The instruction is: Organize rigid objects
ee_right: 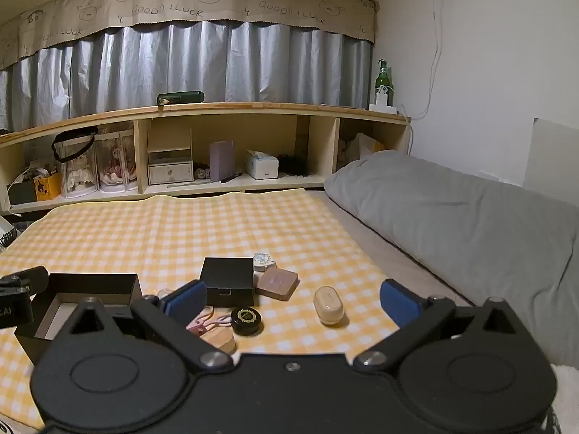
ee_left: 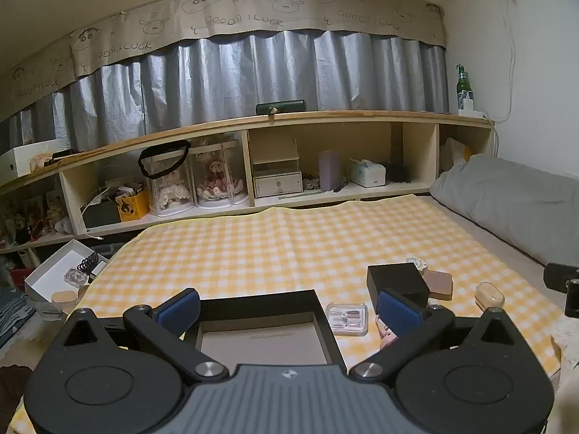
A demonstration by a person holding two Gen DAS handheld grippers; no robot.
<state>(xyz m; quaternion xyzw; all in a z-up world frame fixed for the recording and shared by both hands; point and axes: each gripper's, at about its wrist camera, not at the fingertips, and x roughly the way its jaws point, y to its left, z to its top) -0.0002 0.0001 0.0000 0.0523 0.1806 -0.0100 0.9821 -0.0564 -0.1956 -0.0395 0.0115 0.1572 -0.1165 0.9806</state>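
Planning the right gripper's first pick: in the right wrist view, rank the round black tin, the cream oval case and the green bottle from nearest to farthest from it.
1. Round black tin, just ahead, left of centre between the open fingers.
2. Cream oval case, slightly further, centre-right on the cloth.
3. Green bottle, far back on the shelf top.

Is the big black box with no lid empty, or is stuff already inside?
Empty, as far as it shows. The big black open-topped box shows only its bare pale floor in the left wrist view; its near part is hidden.
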